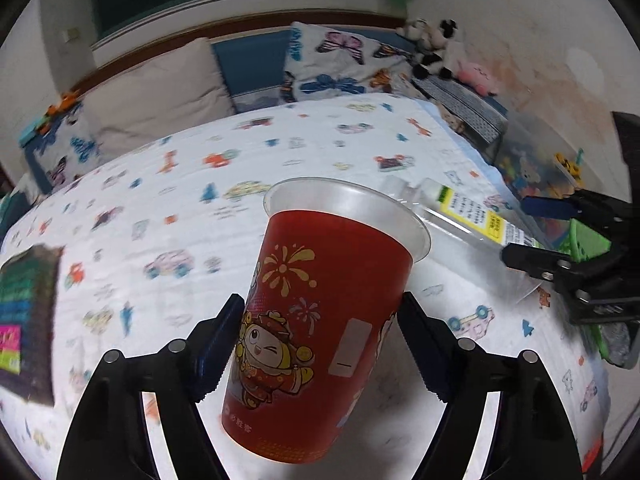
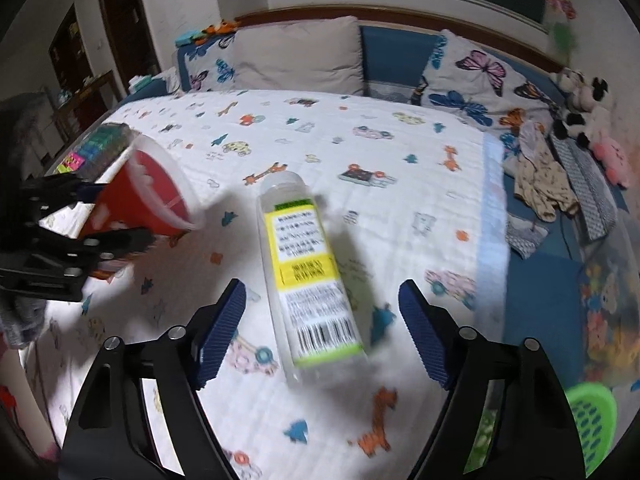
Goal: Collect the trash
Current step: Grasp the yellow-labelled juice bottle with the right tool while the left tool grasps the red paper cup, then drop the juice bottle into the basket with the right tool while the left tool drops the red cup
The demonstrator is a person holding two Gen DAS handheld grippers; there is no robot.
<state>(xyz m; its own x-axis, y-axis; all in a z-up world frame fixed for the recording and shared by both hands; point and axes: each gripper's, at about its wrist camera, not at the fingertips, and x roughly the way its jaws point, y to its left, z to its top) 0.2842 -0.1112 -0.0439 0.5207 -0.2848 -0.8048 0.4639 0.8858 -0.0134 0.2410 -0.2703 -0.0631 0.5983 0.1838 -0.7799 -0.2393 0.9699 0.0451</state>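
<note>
On the bed (image 1: 280,136), left hand-held gripper (image 1: 320,344) clamping red cup (image 1: 320,320), right hand-held gripper (image 2: 320,332) apart, seemingly astride bottle (image 2: 308,272).

The bottle (image 1: 460,216) is partly hidden behind the cup (image 1: 320,320) in the left wrist view, and its label print is too blurred to read. The dark packet (image 1: 28,320) is cut off by the picture's edge. The green basket (image 2: 592,424) shows only in part.
</note>
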